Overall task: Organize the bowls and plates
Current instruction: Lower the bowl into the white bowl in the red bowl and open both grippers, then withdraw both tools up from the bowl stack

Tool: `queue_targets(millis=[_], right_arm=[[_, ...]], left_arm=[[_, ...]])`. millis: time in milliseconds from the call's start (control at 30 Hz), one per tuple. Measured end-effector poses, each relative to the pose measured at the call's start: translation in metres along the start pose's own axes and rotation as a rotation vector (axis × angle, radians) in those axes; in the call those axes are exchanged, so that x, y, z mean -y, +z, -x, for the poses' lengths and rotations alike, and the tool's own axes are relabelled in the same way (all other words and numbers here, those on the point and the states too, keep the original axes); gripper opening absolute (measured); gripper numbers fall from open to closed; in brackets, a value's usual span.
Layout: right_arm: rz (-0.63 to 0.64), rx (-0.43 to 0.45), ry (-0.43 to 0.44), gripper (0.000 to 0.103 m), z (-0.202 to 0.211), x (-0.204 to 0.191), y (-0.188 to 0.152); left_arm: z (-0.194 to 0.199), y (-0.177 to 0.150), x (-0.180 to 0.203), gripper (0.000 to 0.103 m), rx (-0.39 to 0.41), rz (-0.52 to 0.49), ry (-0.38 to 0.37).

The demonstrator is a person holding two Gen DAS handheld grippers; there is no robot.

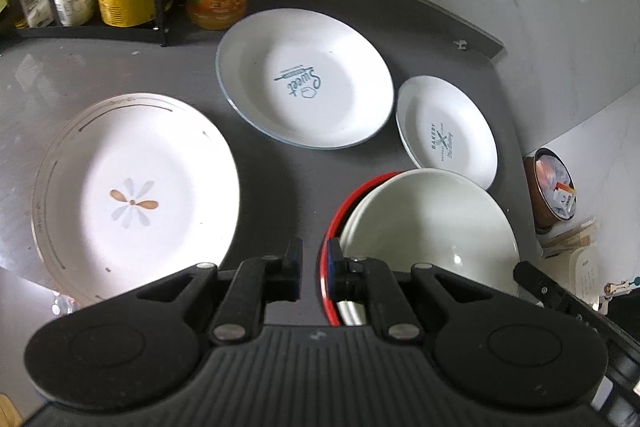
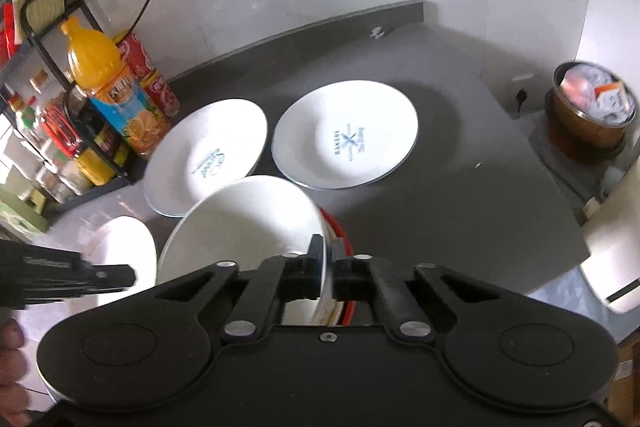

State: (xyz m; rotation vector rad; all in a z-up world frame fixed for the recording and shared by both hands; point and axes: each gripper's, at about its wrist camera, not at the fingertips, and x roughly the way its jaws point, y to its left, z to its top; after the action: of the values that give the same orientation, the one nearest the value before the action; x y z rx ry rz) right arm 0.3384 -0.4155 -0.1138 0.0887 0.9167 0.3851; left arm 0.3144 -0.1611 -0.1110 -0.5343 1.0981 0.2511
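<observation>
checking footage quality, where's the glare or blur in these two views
Left wrist view: the flower plate is blown out by glare, and the grey counter shows sheen; the bottles at top left are soft. Right wrist view: the white bowl in the right tongs is overexposed, the orange juice bottle smeared; fisheye bends the counter edge.

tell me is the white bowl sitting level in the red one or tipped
Tipped. In the right wrist view the white bowl leans inside the red bowl, its rim pinched by the right gripper.
</observation>
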Motion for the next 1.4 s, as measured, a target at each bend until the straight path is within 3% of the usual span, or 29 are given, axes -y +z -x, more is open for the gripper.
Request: queue_targets(millis=[300, 400, 467, 600, 700, 867, 1033, 1200, 1267, 1400], right_arm=[[0.013, -0.008, -0.047, 0.003, -0.002, -0.007, -0.001], [-0.064, -0.02, -0.041, 0.01, -0.001, -0.006, 0.001], [-0.09, -0.002, -0.034, 0.013, 0.005, -0.008, 0.0], [-0.09, 0.018, -0.017, 0.014, 0.016, -0.022, -0.004], [-0.083, 0.027, -0.008, 0.024, 0.025, -0.034, -0.008], [-0.064, 0.043, 0.02, 0.044, 0.039, -0.059, -0.016], [-0.043, 0.047, 0.048, 0.054, 0.046, -0.083, -0.016], [-0.029, 0.053, 0.063, 0.068, 0.05, -0.101, -0.011], [-0.024, 0.056, 0.066, 0.079, 0.05, -0.105, -0.009], [-0.012, 0.062, 0.075, 0.086, 0.049, -0.112, -0.004]], left_arm=[[0.019, -0.007, -0.034, 0.008, 0.015, 0.037, 0.008], [0.028, -0.011, -0.046, 0.009, 0.026, 0.046, 0.007], [0.033, -0.015, -0.053, 0.013, 0.032, 0.047, 0.013], [0.047, -0.023, -0.076, 0.037, 0.053, 0.068, 0.028], [0.059, -0.029, -0.093, 0.05, 0.075, 0.073, 0.042], [0.078, -0.034, -0.121, 0.061, 0.1, 0.098, 0.051], [0.094, -0.034, -0.141, 0.072, 0.127, 0.118, 0.069], [0.102, -0.031, -0.155, 0.078, 0.139, 0.128, 0.062], [0.104, -0.03, -0.158, 0.08, 0.141, 0.132, 0.068], [0.103, -0.025, -0.163, 0.085, 0.14, 0.138, 0.08]])
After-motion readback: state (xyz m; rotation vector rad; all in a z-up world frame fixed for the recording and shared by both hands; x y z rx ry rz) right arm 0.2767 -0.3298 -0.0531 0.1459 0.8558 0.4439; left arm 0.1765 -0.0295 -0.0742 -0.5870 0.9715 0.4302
